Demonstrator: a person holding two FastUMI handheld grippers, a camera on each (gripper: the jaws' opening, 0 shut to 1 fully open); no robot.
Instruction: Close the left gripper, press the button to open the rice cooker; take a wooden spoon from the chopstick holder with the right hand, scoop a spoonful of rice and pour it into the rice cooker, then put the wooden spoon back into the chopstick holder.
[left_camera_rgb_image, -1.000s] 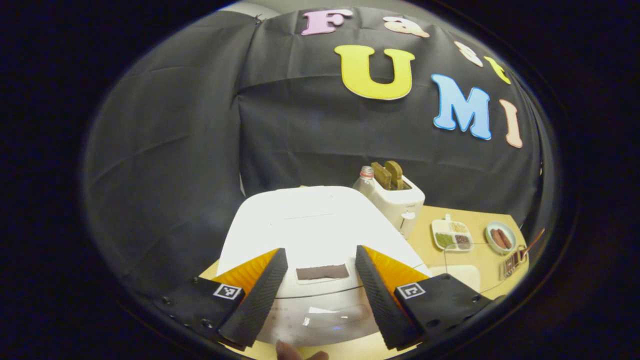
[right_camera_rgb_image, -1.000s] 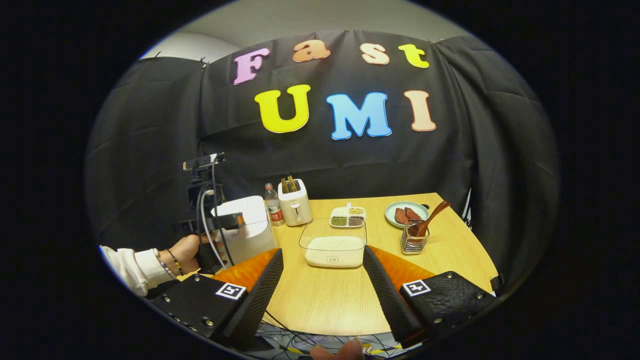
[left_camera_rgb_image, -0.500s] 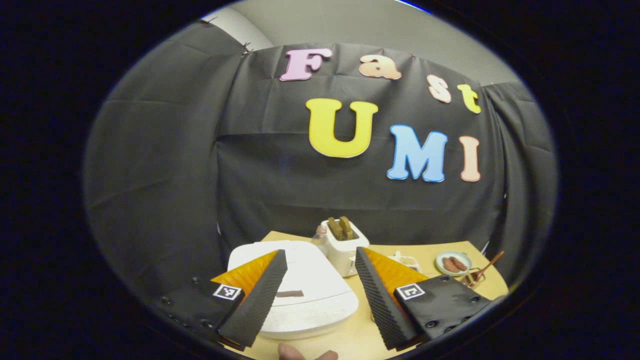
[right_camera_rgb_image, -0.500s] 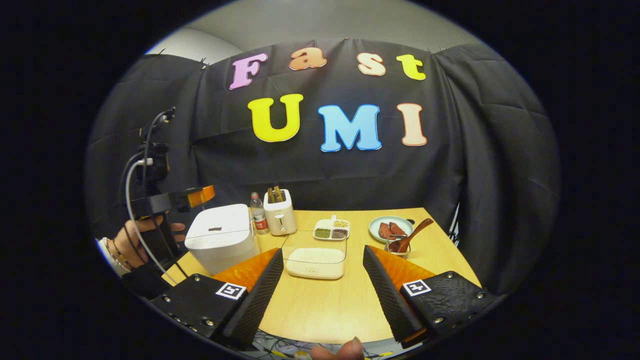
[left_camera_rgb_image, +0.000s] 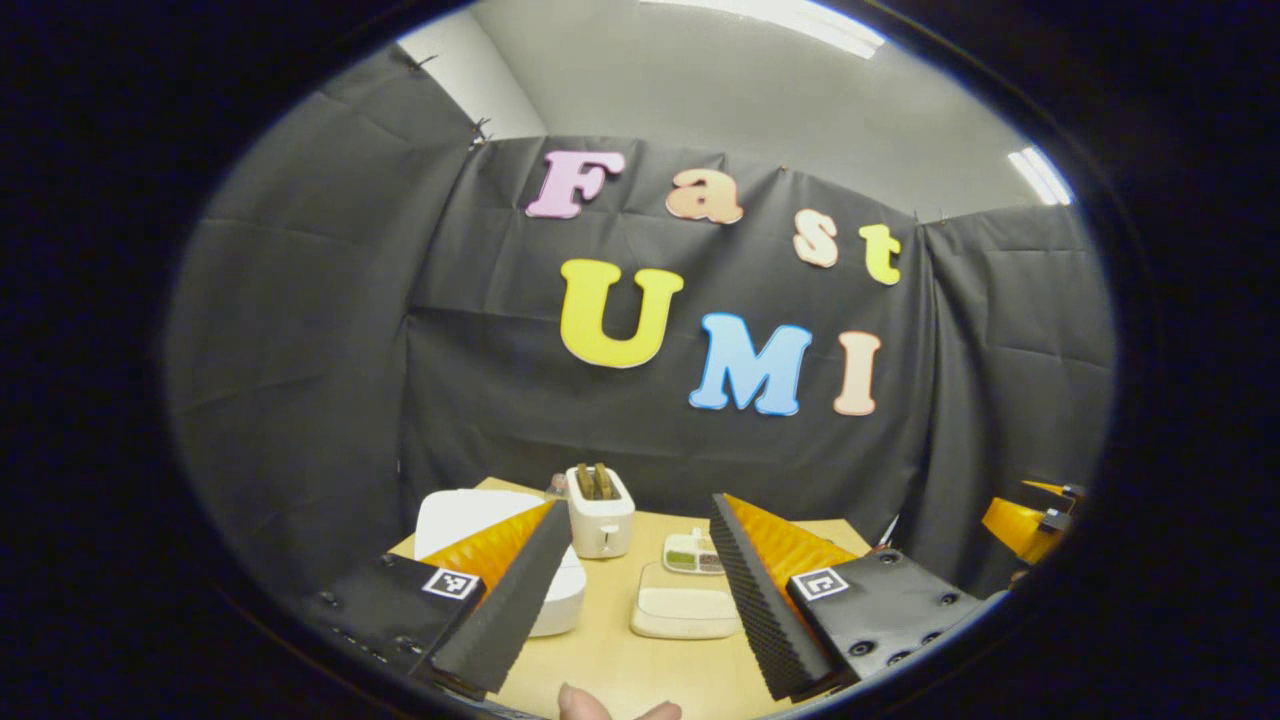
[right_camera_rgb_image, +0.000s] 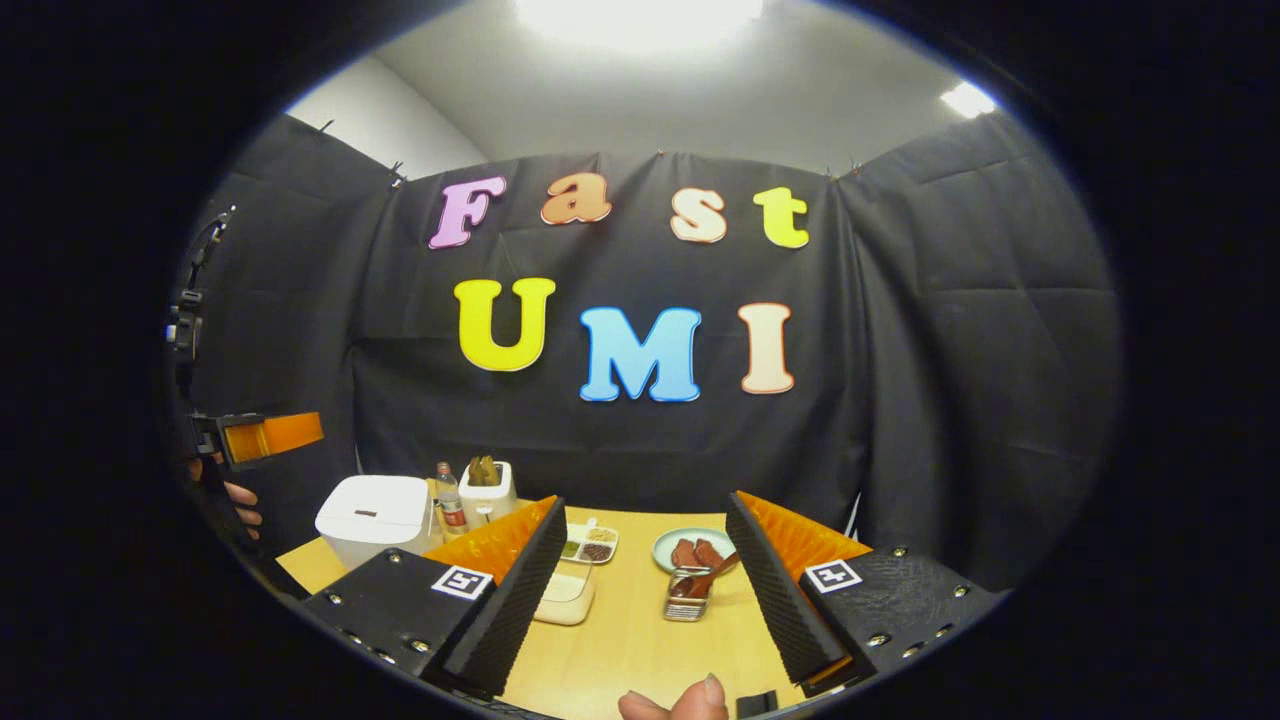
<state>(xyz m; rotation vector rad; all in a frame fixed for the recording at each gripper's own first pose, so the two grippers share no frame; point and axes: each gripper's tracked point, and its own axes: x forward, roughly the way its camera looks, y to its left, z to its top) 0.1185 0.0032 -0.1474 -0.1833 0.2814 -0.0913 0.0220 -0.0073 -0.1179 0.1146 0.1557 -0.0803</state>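
In the right gripper view, a wire chopstick holder (right_camera_rgb_image: 687, 596) stands on the wooden worktop (right_camera_rgb_image: 640, 640) in the lower middle of the frame, and a wooden spoon (right_camera_rgb_image: 712, 577) leans out of it toward the right. Just behind it a round plate (right_camera_rgb_image: 668, 548) holds brown pieces of food. A small tray (right_camera_rgb_image: 590, 545) with a few sections holds green and brown bits. A clear box (right_camera_rgb_image: 566, 598) with white rice in it sits partly behind one finger. The white rice cooker (right_camera_rgb_image: 372, 515) sits at the lower left with its lid down, next to a bottle (right_camera_rgb_image: 450, 500) and a white toaster (right_camera_rgb_image: 485, 490) with toast sticking up. The right gripper (right_camera_rgb_image: 645, 590) has its fingers spread wide, and the holder with the spoon lies between them, farther off, touching neither. In the left gripper view, the left gripper (left_camera_rgb_image: 640, 585) also has its fingers spread wide with nothing in them. The rice cooker (left_camera_rgb_image: 470, 520) is at the lower left there, partly behind one finger, and the rice box (left_camera_rgb_image: 686, 612) lies between the fingers, well apart from them.
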